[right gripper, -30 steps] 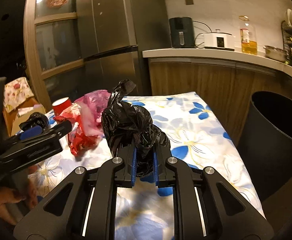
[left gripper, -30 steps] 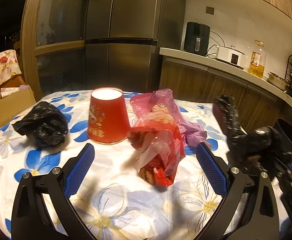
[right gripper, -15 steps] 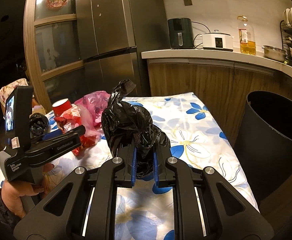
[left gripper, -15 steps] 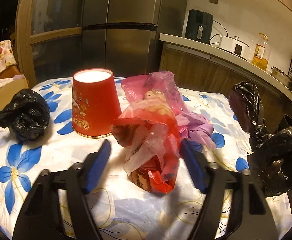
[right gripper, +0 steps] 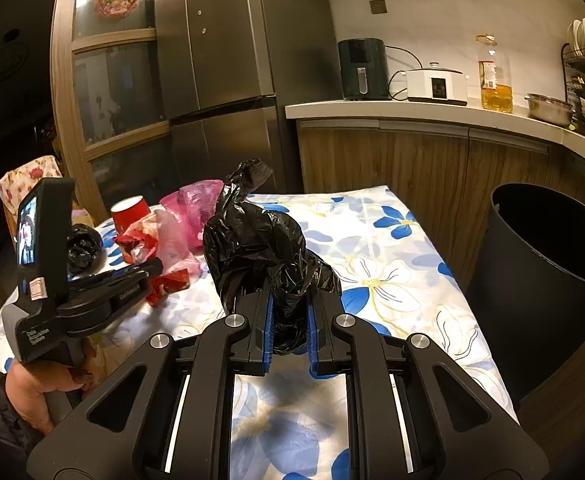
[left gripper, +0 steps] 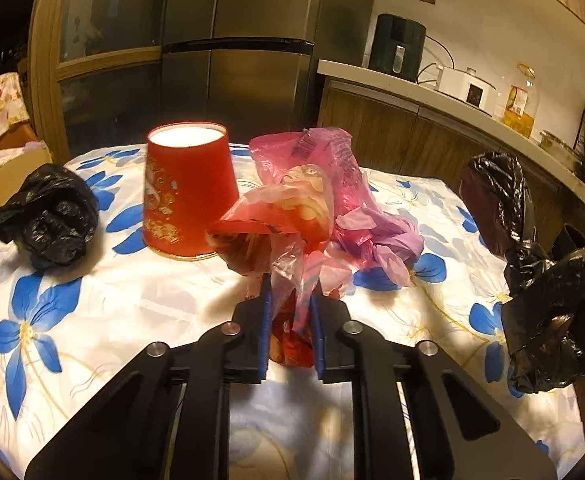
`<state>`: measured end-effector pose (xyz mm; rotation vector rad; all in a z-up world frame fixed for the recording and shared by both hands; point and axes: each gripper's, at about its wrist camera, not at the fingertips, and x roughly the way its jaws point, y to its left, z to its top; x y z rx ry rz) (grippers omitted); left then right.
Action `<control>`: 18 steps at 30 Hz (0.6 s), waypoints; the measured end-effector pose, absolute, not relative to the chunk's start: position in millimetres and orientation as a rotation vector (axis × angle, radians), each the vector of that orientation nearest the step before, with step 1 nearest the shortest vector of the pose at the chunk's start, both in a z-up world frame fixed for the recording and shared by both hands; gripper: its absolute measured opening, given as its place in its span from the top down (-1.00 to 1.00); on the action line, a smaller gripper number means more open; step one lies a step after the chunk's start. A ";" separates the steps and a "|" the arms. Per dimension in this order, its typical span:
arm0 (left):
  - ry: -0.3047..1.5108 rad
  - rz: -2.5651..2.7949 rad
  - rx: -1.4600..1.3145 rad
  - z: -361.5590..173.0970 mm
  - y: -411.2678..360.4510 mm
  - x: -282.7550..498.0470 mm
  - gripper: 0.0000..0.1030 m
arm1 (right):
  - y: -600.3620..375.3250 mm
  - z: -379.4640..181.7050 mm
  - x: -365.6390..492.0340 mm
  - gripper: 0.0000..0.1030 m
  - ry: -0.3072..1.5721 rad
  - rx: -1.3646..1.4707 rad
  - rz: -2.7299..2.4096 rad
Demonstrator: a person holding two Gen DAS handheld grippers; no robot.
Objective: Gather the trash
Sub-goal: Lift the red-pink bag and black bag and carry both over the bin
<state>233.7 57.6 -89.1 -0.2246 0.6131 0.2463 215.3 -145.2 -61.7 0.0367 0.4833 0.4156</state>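
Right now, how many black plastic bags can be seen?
2. One black bag is held in the right gripper; the other black bag lies on the table, left of the red cup.

Each view is taken from a camera mounted behind a gripper's two fingers, looking forward and slightly downward. The left wrist view is placed low and close over the table covered with a white cloth with blue flowers (left gripper: 92,300), facing the steel refrigerator (left gripper: 252,60). The right wrist view is set further to the right, facing the wooden counter (right gripper: 412,152). The upside-down red paper cup (left gripper: 186,190) and the crumpled black plastic bag (right gripper: 260,244) are shared by both views.
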 end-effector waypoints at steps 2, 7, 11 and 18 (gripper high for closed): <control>0.594 0.253 -0.226 -82.8 56.3 224.0 0.72 | -144.9 -60.0 211.7 0.75 0.480 0.037 0.417; 0.568 0.281 -0.241 -65.3 52.5 197.2 0.72 | -148.8 -51.5 200.9 0.75 0.459 0.038 0.424; 0.564 0.297 -0.228 -55.4 48.9 183.8 0.72 | -153.7 -45.9 192.6 0.75 0.446 0.044 0.426; 0.542 0.298 -0.211 -42.9 38.3 167.3 0.72 | -162.0 -35.4 177.1 0.75 0.421 0.045 0.420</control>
